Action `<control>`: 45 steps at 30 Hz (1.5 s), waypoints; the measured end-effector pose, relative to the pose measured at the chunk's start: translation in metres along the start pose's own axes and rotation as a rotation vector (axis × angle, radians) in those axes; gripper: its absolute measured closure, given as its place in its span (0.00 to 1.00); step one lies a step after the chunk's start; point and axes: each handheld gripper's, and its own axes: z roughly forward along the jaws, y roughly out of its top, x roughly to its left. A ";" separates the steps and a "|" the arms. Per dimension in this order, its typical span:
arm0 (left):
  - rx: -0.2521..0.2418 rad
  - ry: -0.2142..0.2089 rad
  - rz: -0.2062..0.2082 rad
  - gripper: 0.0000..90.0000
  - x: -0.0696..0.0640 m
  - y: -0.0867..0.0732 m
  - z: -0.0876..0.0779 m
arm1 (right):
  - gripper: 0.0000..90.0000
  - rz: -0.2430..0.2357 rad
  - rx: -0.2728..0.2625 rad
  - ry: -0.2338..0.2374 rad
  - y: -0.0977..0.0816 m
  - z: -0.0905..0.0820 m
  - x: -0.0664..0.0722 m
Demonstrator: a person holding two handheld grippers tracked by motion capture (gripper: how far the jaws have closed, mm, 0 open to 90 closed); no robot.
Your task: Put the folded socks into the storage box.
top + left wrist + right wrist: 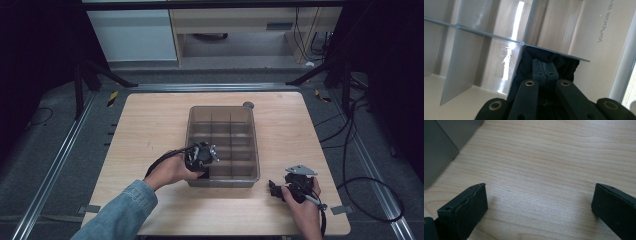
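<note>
Left claw (543, 72) clenched on a dark cloth (569, 66), pushed into a near compartment of the translucent divided bin (252, 150); cloth mostly hidden behind the jaws and a divider. Right claw (539, 205) released, jaws wide apart above bare wooden counter (549, 157), just right of the bin.

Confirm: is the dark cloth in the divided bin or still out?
In. The left gripper, shut on the dark cloth, holds it inside a near-corner compartment of the divided bin.

A small grey round object (248, 105) lies near the far edge of the wooden tabletop (150, 125).
</note>
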 end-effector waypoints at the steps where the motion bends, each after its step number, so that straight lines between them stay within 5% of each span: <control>1: 0.001 -0.001 0.000 1.00 0.000 0.000 0.000 | 0.01 0.000 0.000 0.000 0.000 0.000 0.000; 23: -0.004 -0.001 -0.002 1.00 0.003 -0.006 0.000 | 0.01 0.000 0.000 0.000 0.000 0.000 0.000; 36: -0.123 -0.001 -0.010 0.98 -0.001 -0.012 -0.023 | 0.01 -0.001 0.000 0.000 0.000 0.000 0.000; 42: -0.192 0.050 0.012 0.81 -0.005 -0.013 -0.034 | 0.01 0.000 0.000 0.001 0.000 0.000 0.000; 45: -0.237 0.102 -0.002 0.55 -0.005 -0.012 -0.039 | 0.01 0.000 0.000 0.000 0.000 0.000 0.000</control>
